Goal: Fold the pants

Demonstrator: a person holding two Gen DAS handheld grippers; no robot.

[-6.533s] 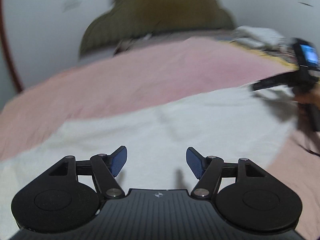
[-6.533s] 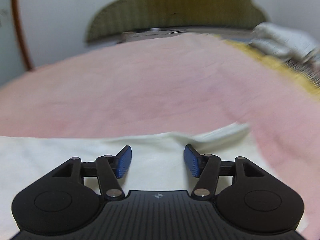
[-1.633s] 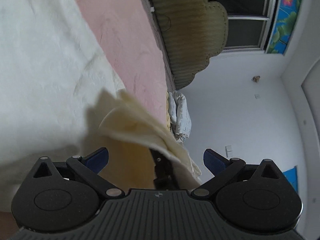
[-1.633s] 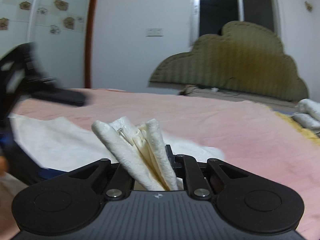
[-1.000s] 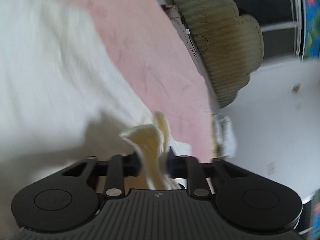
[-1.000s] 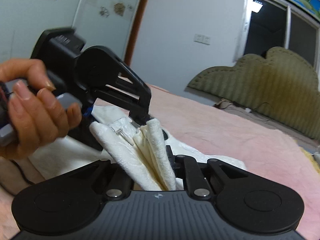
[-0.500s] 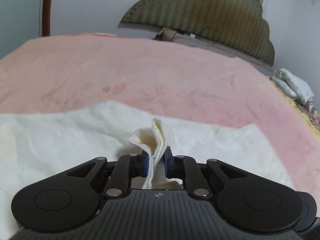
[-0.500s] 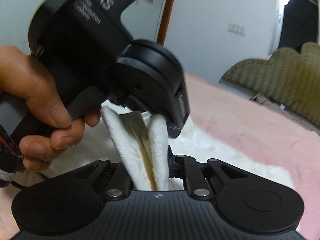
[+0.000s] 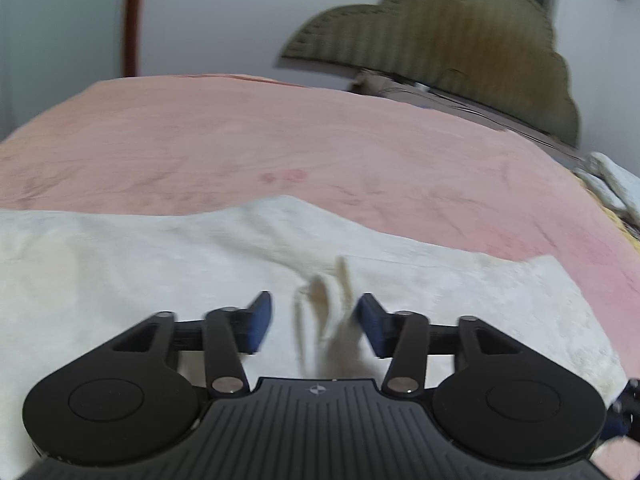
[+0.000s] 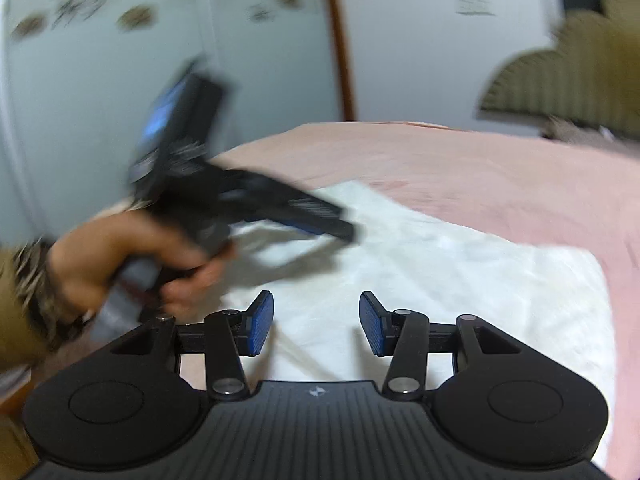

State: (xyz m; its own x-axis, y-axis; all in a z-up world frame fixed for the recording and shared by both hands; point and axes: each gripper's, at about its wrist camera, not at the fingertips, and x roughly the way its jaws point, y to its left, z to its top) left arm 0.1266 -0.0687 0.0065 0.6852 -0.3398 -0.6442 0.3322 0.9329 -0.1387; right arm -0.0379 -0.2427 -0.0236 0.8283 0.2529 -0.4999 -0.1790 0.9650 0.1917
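Releasing the folded edge is the step in hand, by my reading, and it goes best if each claw backs straight off without dragging the cloth back open

The left claw (image 9: 313,326) has just been opening: its blue pads (image 9: 259,322) stand apart, and a pinched ridge of cream cloth (image 9: 332,300) rises between them, blurred, close to the right-hand pad though I cannot tell whether it touches. The pads no longer press it. The pants (image 9: 120,272), a pale cream layer, lie spread on the pink bed cover (image 9: 320,148), reaching from the left edge of this view across to the right. To finish well, the hand should draw clear of that ridge, then let it settle or pat it flat

The right claw (image 10: 316,322) has also just been opening; its pads are parted about as far, and nothing stands between them, only flat white fabric beneath

The left wrist view alone shows the standing ridge and the long run of cloth to the left, with the olive headboard (image 9: 440,40) behind. The right wrist view alone shows the person's left hand (image 10: 132,256) gripping its tool handle at the left, motion-blurred, the other tool's fingers hovering above the near left part of the pants (image 10: 440,272), and the squared right-hand corner of the fold
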